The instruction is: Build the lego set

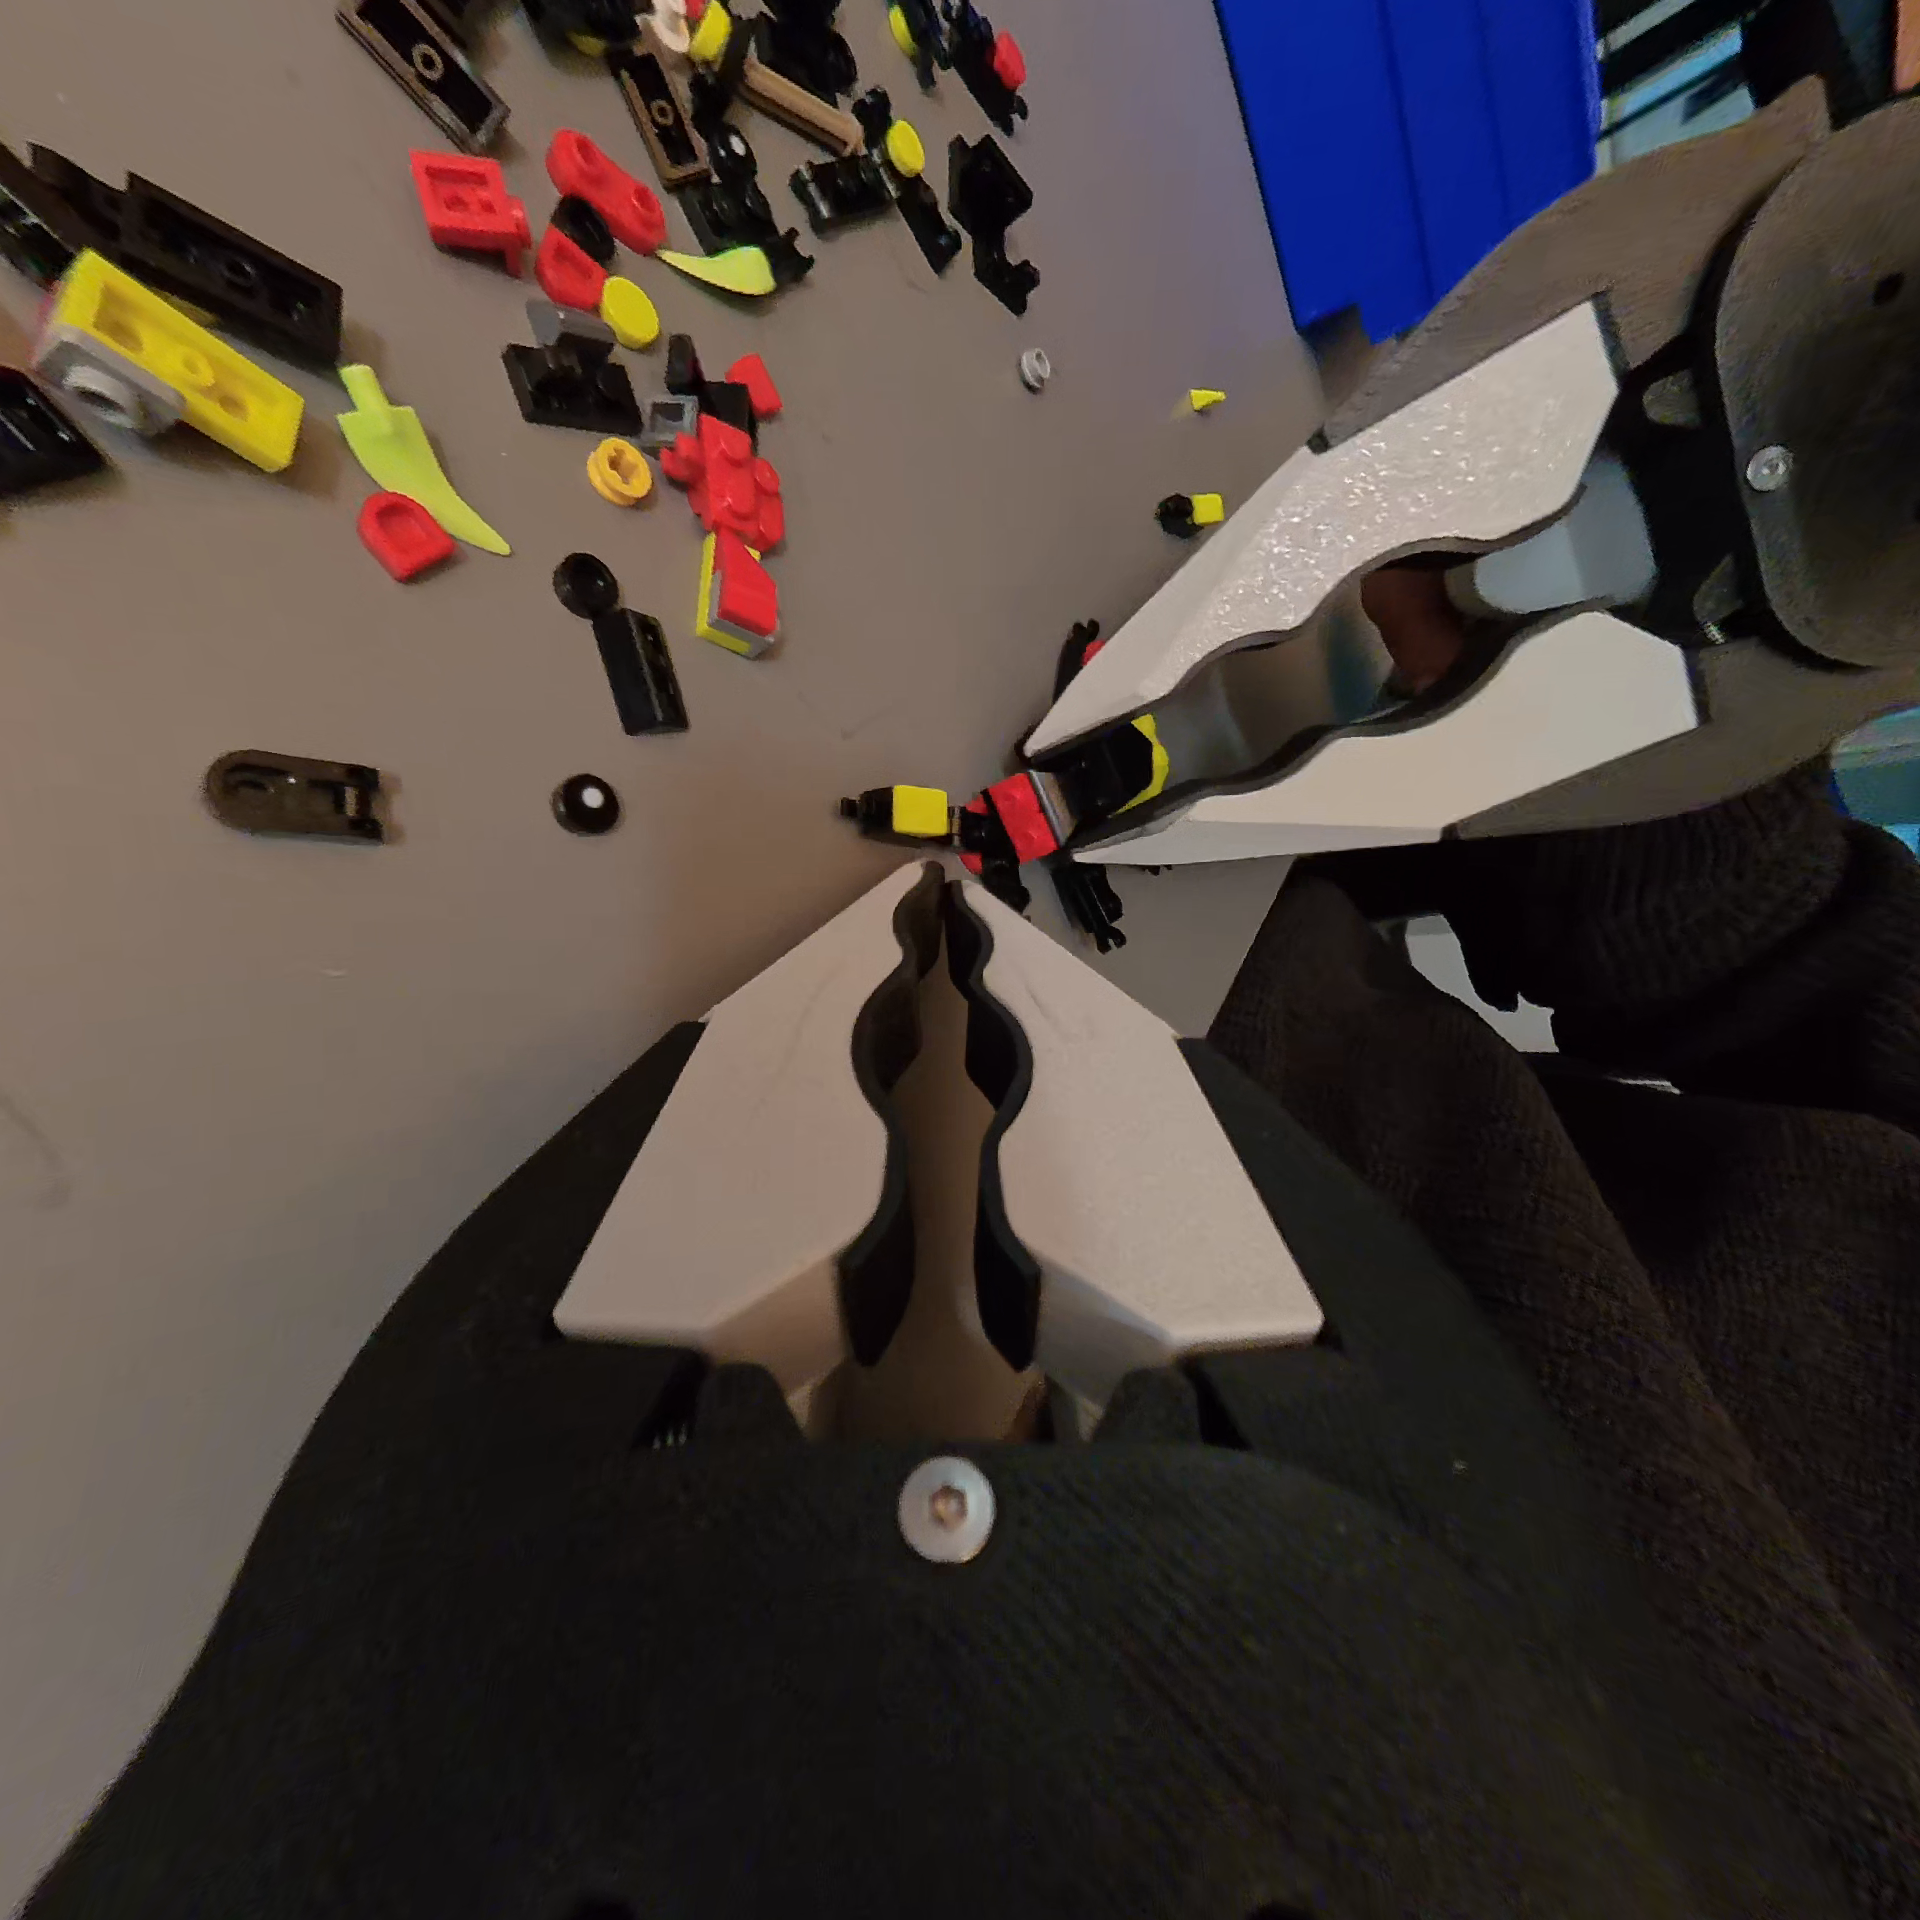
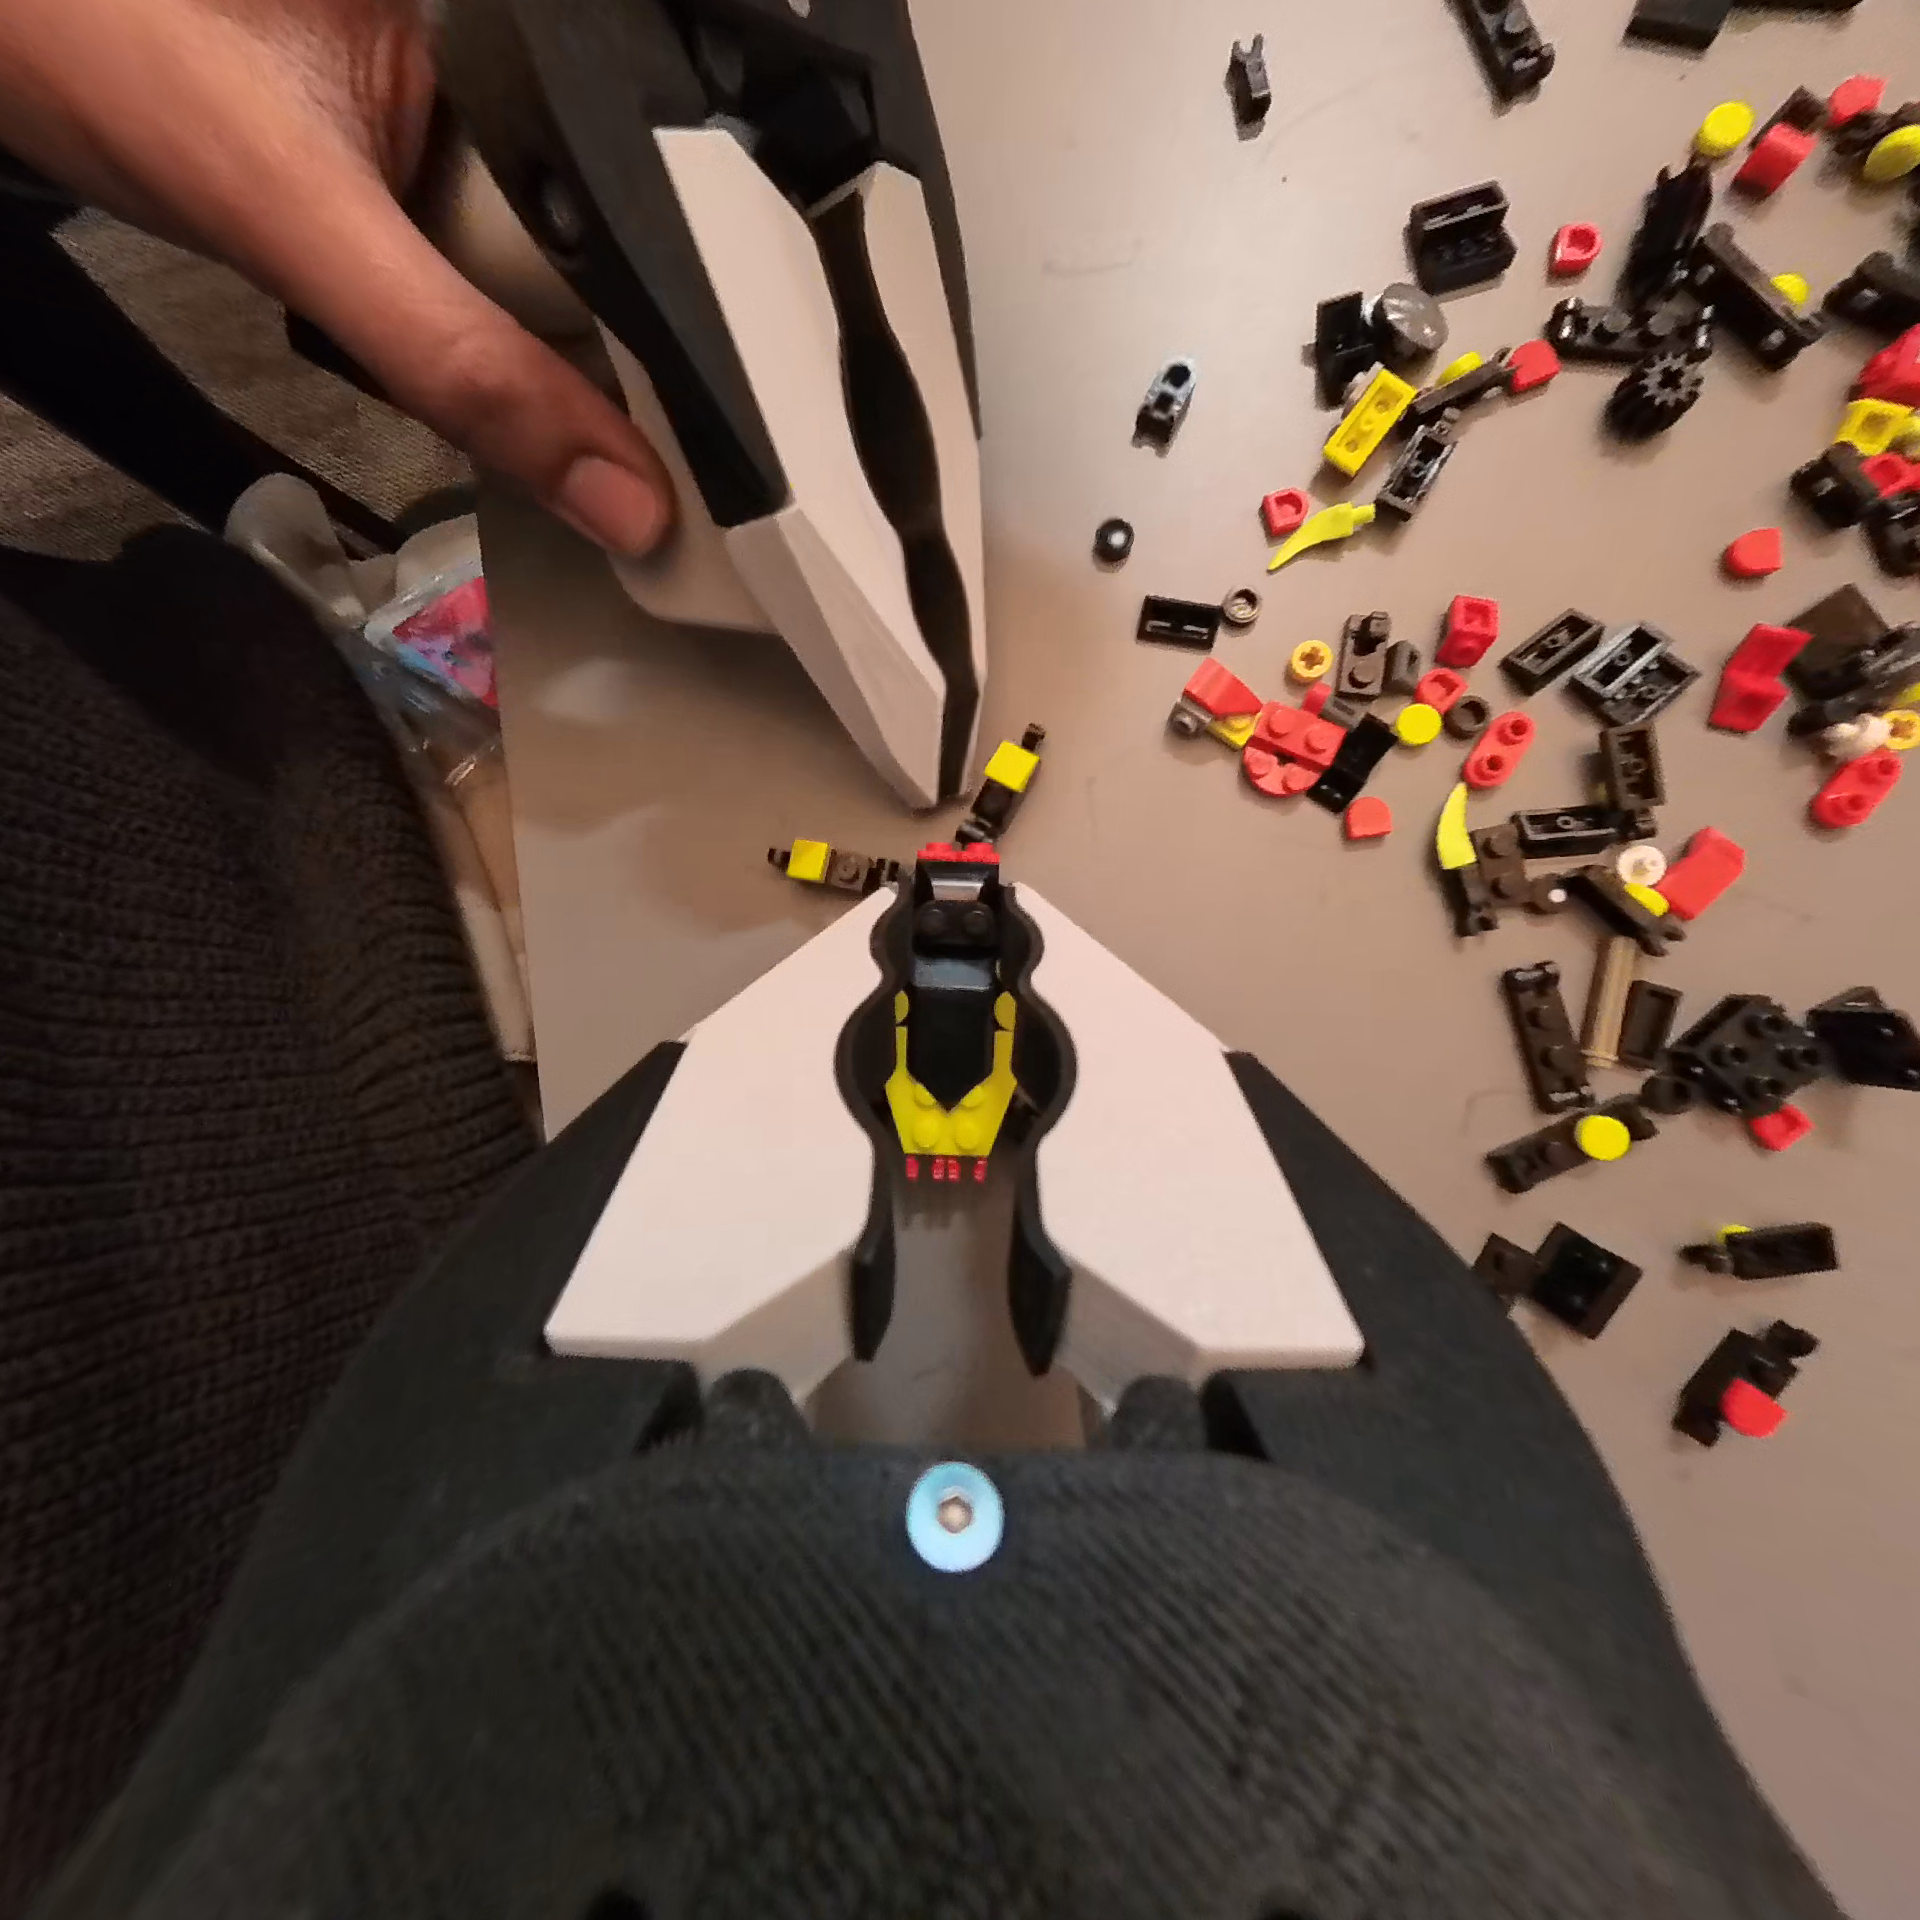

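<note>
Worktop point(image 1: 156, 1039): grey flat surface; carries all loose parts; its near edge runs beside a dark knitted sleeve point(image 2: 208, 935).
Blue bin point(image 1: 1403, 156): stands beyond the far edge of the worktop, behind the right gripper.
Right gripper point(image 2: 954, 914): white fingers with black wavy pads, clamped on the model; tips angled down toward the worktop near its near edge.
Left gripper point(image 1: 938, 878): fingers drawn together, tips almost touching, nothing visible between them; tips sit just beside the model's front end.
Hand point(image 2: 312, 260): bare, wrapped round the left gripper body, one fingertip resting on the white finger shell.
Loose parts pile point(image 1: 623, 312): black, red and yellow bricks and plates scattered over the far half of the worktop, well apart from both grippers.
Model point(image 2: 951, 1039): small black, yellow and red build, held lengthwise between the right gripper's pads; red front end projects past the tips.
Model limbs point(image 1: 904, 810): black rods with yellow blocks, projecting from the front end, close to the worktop; contact cannot be told.
Black round stud point(image 1: 587, 802): lies alone, left of the grippers.
</note>
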`<control>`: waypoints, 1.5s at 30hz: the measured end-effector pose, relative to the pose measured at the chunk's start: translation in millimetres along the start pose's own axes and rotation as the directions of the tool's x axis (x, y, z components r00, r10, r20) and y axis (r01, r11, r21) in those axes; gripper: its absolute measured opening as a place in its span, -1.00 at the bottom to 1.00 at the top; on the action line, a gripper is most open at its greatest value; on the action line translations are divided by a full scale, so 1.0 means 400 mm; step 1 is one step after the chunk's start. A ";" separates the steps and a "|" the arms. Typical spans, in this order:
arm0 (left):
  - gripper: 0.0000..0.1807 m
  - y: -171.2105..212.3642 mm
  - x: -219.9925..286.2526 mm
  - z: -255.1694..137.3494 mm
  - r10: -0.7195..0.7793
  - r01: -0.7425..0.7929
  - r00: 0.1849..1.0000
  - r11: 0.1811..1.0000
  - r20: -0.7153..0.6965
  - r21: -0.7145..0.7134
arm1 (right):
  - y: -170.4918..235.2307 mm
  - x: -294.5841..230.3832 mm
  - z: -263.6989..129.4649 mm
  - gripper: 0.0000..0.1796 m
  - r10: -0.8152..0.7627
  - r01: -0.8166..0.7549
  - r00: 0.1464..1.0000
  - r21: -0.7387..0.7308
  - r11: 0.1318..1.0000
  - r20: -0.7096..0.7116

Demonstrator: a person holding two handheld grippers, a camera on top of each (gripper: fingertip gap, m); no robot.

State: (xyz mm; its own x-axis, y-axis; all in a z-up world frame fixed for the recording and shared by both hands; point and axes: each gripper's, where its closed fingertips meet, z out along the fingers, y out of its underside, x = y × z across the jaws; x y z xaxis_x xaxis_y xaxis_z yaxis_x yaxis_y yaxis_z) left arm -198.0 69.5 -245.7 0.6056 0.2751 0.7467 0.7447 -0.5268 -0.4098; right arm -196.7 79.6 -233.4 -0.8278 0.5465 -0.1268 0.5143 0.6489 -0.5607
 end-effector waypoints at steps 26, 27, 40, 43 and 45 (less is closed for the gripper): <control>-1.00 -0.017 -0.015 0.004 0.003 -0.003 1.000 1.000 0.011 -0.001 | -0.016 -0.008 0.017 -0.84 -0.072 0.071 0.997 -0.068 0.995 0.000; -1.00 -0.017 -0.015 0.004 0.003 -0.003 1.000 1.000 0.011 -0.001 | -0.016 -0.009 0.017 -0.84 -0.072 0.072 0.997 -0.070 0.995 0.000; -1.00 -0.012 -0.012 0.003 -0.002 0.002 1.000 1.000 0.007 -0.008 | -0.023 -0.017 0.017 -0.84 -0.016 0.015 1.000 -0.078 0.997 -0.015; -1.00 -0.012 -0.012 0.003 -0.004 0.004 1.000 1.000 0.006 -0.008 | -0.023 -0.018 0.019 -0.84 -0.003 0.001 1.000 -0.083 0.997 -0.021; -1.00 -0.011 -0.012 0.003 -0.004 0.004 1.000 1.000 0.005 -0.008 | -0.022 -0.022 0.022 -0.84 0.004 -0.005 1.000 -0.088 0.996 -0.020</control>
State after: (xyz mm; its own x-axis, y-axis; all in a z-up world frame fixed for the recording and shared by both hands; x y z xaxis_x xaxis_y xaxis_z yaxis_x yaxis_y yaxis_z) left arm -203.9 71.5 -248.1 0.6037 0.2810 0.7461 0.7449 -0.5323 -0.4022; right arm -196.0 64.4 -234.4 -0.8214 0.5591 -0.1127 0.5364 0.6902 -0.4856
